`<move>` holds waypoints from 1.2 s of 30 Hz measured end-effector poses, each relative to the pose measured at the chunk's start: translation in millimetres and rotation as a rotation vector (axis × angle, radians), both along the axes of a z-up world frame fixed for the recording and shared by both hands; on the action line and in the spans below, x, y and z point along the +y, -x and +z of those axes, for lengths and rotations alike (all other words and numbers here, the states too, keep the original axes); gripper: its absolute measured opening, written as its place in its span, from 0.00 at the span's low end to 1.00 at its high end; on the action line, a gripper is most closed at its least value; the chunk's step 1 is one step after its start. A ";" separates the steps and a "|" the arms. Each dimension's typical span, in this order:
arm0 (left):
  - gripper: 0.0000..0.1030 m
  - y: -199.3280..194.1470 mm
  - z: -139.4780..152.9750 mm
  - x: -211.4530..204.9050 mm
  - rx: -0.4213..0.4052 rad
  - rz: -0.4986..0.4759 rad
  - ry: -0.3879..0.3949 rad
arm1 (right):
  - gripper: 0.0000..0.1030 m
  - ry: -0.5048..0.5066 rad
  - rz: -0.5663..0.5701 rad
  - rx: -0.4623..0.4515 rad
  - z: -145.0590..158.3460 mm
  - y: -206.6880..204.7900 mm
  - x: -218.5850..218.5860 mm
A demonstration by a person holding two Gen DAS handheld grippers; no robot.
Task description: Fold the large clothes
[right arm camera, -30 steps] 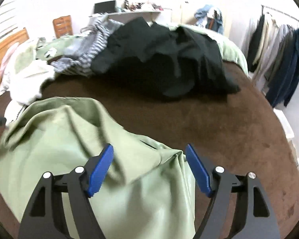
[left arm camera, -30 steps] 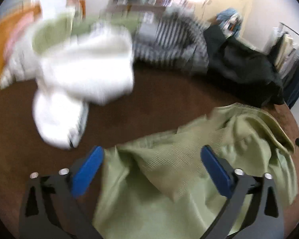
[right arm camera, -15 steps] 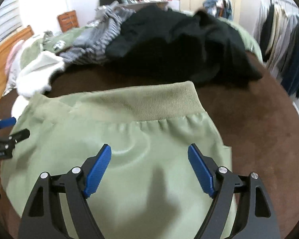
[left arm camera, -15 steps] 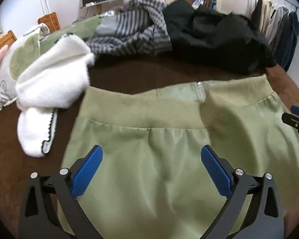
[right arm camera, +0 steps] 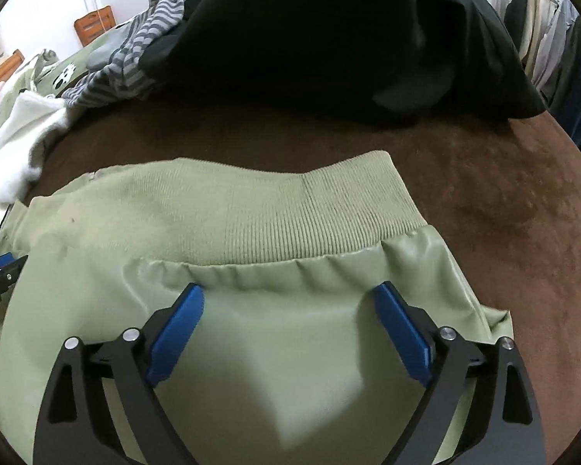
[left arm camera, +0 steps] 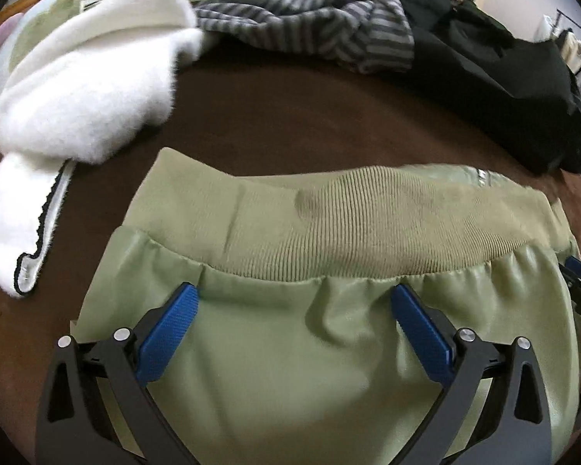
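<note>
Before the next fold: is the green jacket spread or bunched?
Spread: the green jacket lies flat on the brown surface, ribbed hem straight.

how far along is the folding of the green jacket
Done: the green jacket lies spread on the brown surface, its ribbed hem flat on the far side. In hand: nothing is gripped; the left gripper and right gripper hover open over the cloth, the right's jaws having just been opening. Left: no finished fold shows, and the white fleece, striped top and black garment lie unfolded.
</note>
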State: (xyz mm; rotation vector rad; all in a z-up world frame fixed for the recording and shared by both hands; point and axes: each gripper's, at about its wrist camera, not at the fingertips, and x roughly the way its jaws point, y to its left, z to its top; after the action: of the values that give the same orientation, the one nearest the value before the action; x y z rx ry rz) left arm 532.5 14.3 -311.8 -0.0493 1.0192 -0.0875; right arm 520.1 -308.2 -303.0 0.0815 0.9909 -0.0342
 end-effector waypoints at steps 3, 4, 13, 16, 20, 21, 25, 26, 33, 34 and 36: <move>0.95 -0.7 -3.8 -4.0 -0.020 0.011 -0.028 | 0.91 -0.008 -0.013 -0.010 -2.3 -4.1 -4.0; 0.95 -0.6 -4.1 -4.7 -0.026 0.011 -0.036 | 0.91 -0.013 -0.015 -0.012 -2.7 -4.4 -5.3; 0.95 0.7 -3.3 -5.9 -0.034 0.013 -0.038 | 0.92 0.012 -0.024 -0.041 3.2 6.0 -2.7; 0.94 5.0 6.4 -7.8 -0.015 0.024 -0.057 | 0.92 -0.006 -0.021 -0.093 19.8 26.3 -4.4; 0.94 30.7 26.6 -9.2 -0.024 0.029 -0.024 | 0.92 -0.033 -0.031 -0.139 41.0 63.4 -8.2; 0.94 41.4 32.8 -12.0 -0.029 0.025 -0.019 | 0.92 -0.034 -0.031 -0.151 46.9 77.0 -9.2; 0.94 74.8 50.0 -26.4 -0.048 -0.015 -0.029 | 0.92 -0.028 -0.016 -0.179 63.6 118.8 -13.1; 0.94 82.2 54.0 -28.9 -0.053 -0.020 -0.032 | 0.92 -0.023 -0.017 -0.182 66.7 127.8 -14.8; 0.94 127.6 77.3 -39.0 -0.061 -0.042 -0.059 | 0.92 0.018 0.007 -0.198 98.6 189.8 -20.6; 0.94 132.7 78.6 -39.9 -0.062 -0.051 -0.064 | 0.92 0.017 0.007 -0.201 103.4 198.1 -22.6; 0.94 143.1 78.9 -43.9 -0.055 -0.073 -0.083 | 0.92 0.007 0.004 -0.201 110.1 214.6 -26.9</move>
State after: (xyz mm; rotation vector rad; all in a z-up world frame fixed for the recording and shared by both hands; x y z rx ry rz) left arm 389.4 -29.5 -232.9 0.0657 0.9683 -0.1123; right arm 305.5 -335.0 -192.9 0.0755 0.7898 -0.0256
